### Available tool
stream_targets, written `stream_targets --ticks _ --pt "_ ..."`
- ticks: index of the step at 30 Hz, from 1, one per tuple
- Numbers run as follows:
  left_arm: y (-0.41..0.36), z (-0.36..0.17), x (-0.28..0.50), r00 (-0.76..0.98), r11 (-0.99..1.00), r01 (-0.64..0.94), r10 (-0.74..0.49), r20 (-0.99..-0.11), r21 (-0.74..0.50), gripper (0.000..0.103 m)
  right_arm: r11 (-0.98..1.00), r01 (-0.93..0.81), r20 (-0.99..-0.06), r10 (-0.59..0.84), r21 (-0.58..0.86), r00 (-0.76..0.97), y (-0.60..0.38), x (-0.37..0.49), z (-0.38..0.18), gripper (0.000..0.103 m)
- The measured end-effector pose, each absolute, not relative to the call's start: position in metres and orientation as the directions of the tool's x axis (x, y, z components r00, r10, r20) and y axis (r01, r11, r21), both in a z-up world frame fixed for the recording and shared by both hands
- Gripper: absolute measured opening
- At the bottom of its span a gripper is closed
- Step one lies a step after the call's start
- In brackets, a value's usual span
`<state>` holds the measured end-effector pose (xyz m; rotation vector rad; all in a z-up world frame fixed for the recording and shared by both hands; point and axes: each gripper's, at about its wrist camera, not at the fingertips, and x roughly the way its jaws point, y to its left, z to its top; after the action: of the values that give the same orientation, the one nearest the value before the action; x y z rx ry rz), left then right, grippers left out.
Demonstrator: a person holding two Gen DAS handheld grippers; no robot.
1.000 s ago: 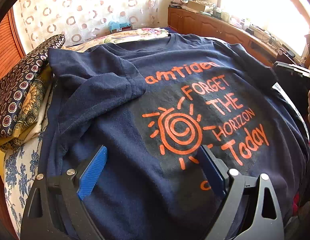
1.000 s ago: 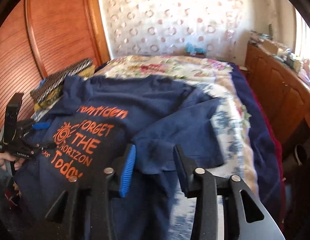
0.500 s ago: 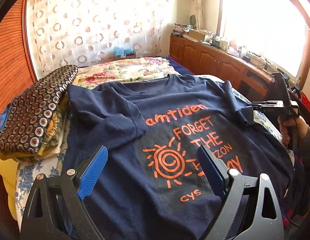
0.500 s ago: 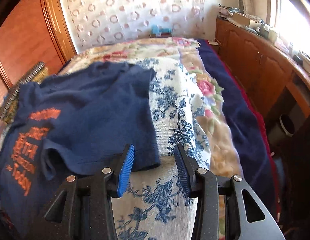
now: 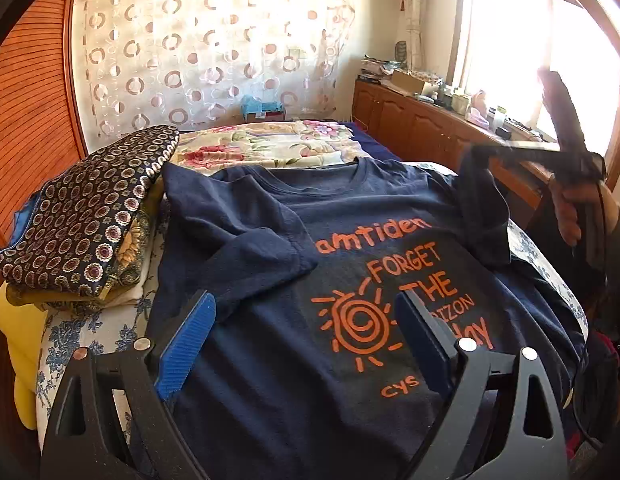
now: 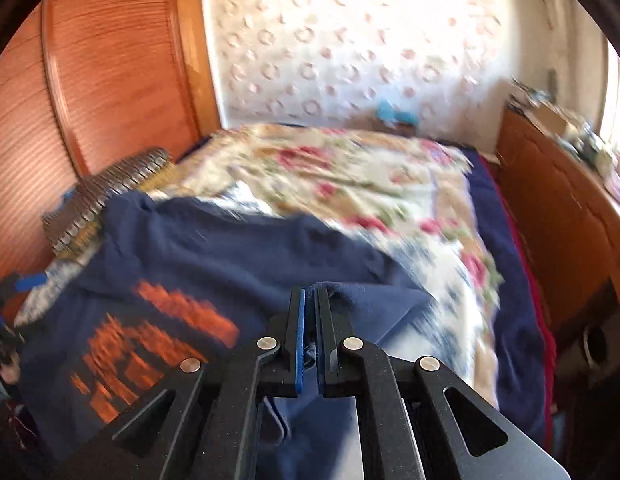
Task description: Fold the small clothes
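My right wrist view is smeared by motion: the orange print on the navy T-shirt (image 6: pixel 214 264) is unreadable there, and the floral bedspread (image 6: pixel 350 184) blurs into streaks. In my left wrist view, my left gripper (image 5: pixel 306 340) covers part of the shirt's lettering. The right gripper (image 5: pixel 476 152) is blurred, and the window (image 5: pixel 522 52) is blown out white.

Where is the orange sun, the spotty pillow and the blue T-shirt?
orange sun (image 5: pixel 359 322), left wrist view, the spiral's middle.
spotty pillow (image 5: pixel 90 208), left wrist view, its patterned top.
blue T-shirt (image 5: pixel 270 380), left wrist view, plain front below the print.
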<state>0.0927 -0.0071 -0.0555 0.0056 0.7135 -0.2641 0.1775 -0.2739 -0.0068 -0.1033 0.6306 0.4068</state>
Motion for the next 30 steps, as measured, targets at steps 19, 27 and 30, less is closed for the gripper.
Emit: stream_targets --ticks 19,27,30 --pt "0.017 -0.060 0.097 0.738 0.976 0.192 -0.214 -0.640 -0.104 0.092 0.955 -0.293 -0.656 0.251 0.047 0.712 -0.277 0.204 -0.044 0.046" --pt "0.043 -0.055 0.112 0.753 0.978 0.159 -0.210 -0.624 -0.137 0.092 0.968 -0.251 -0.722 0.193 0.027 0.664 -0.268 0.218 -0.080 0.046" --pt "0.052 -0.051 0.124 0.745 0.974 0.172 -0.228 -0.627 -0.150 0.086 0.973 -0.228 -0.734 0.176 0.029 0.656 -0.266 0.225 -0.090 0.050"
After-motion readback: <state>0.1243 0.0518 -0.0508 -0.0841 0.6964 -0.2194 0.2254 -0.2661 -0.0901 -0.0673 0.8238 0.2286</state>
